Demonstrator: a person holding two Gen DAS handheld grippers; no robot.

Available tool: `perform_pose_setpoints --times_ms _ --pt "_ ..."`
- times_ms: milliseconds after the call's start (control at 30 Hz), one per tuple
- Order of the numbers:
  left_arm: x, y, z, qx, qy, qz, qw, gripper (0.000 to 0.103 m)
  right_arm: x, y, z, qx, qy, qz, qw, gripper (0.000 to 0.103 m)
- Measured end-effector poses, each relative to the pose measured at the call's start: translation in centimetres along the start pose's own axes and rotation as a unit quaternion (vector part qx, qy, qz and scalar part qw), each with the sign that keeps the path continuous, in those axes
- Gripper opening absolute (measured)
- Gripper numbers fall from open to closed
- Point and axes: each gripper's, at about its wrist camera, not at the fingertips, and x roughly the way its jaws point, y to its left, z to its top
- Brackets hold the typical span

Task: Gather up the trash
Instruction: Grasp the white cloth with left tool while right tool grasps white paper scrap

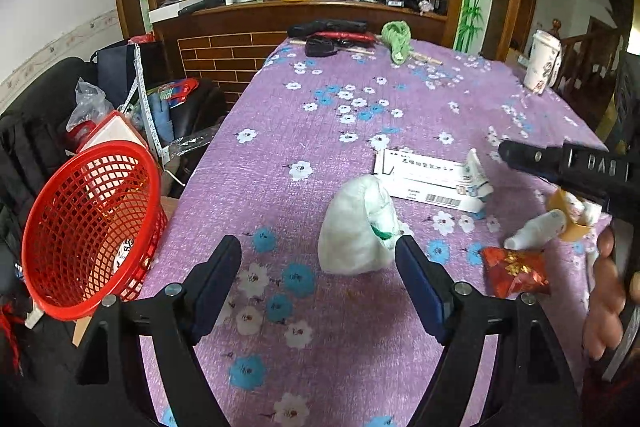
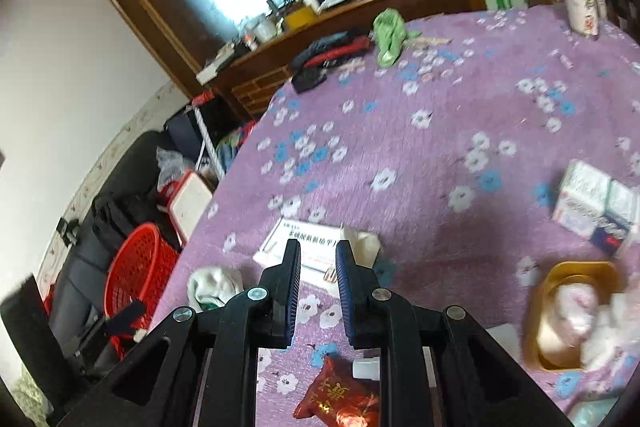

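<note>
The left gripper stands nearest the lens with its jaws spread wide and empty, the crumpled white bag lying on the purple floral tablecloth just beyond and between the fingertips. To the left, the red mesh basket sits tilted beside the table edge. Further right lie the white carton and red packet; the right gripper hovers above them, jaws narrowly parted, gripping nothing.
</note>
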Motion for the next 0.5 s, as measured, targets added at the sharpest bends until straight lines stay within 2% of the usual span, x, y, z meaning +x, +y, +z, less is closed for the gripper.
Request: perform_pose_setpoints --times_ms 233,267,300,333,467,500 --pt "2.5 -0.3 1.0 -0.011 0.019 -0.01 0.9997 0.078 2.4 0.2 -0.4 -0.028 0.015 -0.037 0.999 0.025" --pt "3.0 -0.5 1.1 -0.011 0.023 -0.012 0.9996 0.078 2.8 0.0 -0.4 -0.026 0.024 -0.037 0.999 0.023" --pt "3.4 -0.6 1.0 -0.011 0.026 -0.011 0.9995 0.078 3.0 -0.1 -0.5 -0.025 0.028 -0.04 0.998 0.014" --pt "3.6 -0.7 1.1 -0.01 0.028 -0.009 0.9995 0.078 3.3 -0.2 -0.5 -0.026 0.034 -0.045 0.998 0.009" --pt "4.5 -0.6 0.9 -0.013 0.03 -0.005 0.9995 0.077 3.0 -0.3 -0.6 -0.025 0.033 -0.038 0.998 0.007" --pt "4.5 -0.5 1.0 -0.015 0.03 -0.006 0.9994 0.071 2.8 -0.2 -0.7 -0.028 0.029 -0.04 0.998 0.006"
